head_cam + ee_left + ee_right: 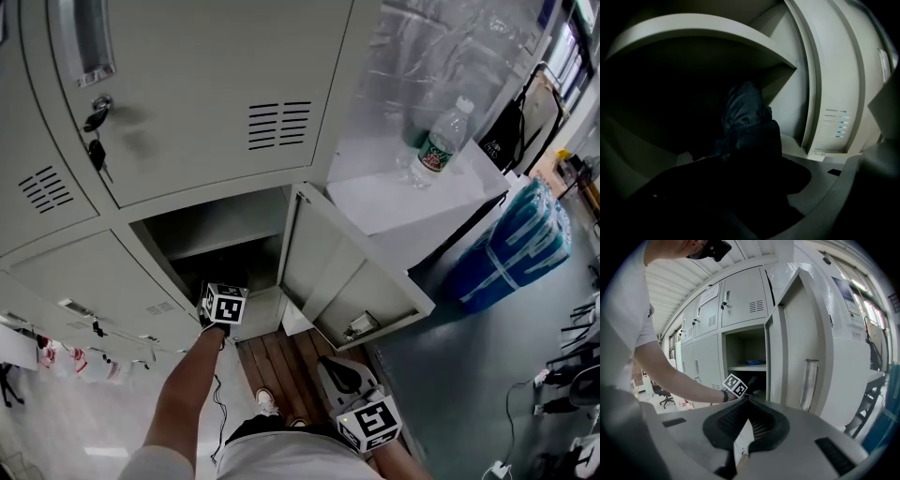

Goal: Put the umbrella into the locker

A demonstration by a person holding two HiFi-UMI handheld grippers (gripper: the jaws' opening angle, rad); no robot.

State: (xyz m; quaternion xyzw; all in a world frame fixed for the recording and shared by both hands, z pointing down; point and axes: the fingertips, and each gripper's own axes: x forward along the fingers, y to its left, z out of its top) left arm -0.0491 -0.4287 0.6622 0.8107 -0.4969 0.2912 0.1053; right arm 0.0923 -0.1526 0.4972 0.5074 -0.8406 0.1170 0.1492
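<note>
The grey locker (202,239) stands open, its door (328,272) swung out to the right. My left gripper (223,292) reaches into the dark lower compartment under the shelf (708,28). The umbrella (745,117), a dark folded bundle, rises from between the wide-set jaws of the left gripper (750,178), which look closed on it. From the right gripper view, the left gripper (737,385) sits at the locker mouth with the umbrella (751,380) poking inward. My right gripper (335,369) hangs low near my body; in its own view the right gripper (746,400) is shut on nothing.
A water bottle (436,145) stands on a white cabinet (403,202) right of the door. A blue wrapped pack (516,248) lies on the floor beyond. Keys (97,131) hang from the upper locker. A blue item (752,362) lies on the shelf.
</note>
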